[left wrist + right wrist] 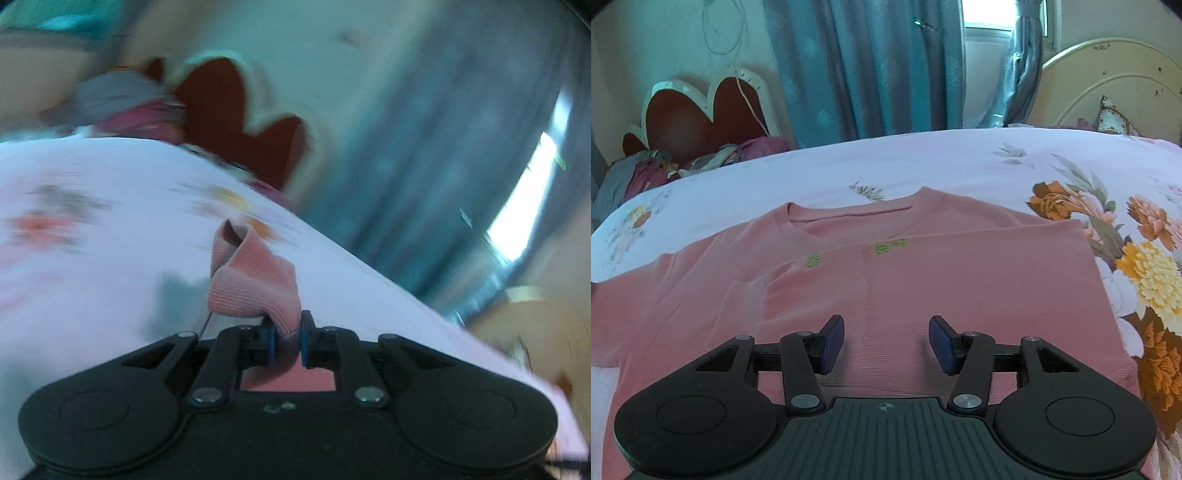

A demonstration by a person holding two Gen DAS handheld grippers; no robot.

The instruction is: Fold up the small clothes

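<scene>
A floral bedsheet [923,166] carries a pink shirt [923,280], its right side folded inward. The left gripper [287,341] pinches a ribbed pink fold; the right gripper [886,341] hovers wide open, empty.

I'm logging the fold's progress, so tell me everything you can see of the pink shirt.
The pink shirt is a fine-ribbed knit with a round neckline and small green marks below the collar. It lies flat on the floral bedsheet, its right side folded over the front along a straight edge. The left hand-held gripper pinches a bunched ribbed piece of it; the right hand-held gripper hangs open above its lower part.
</scene>
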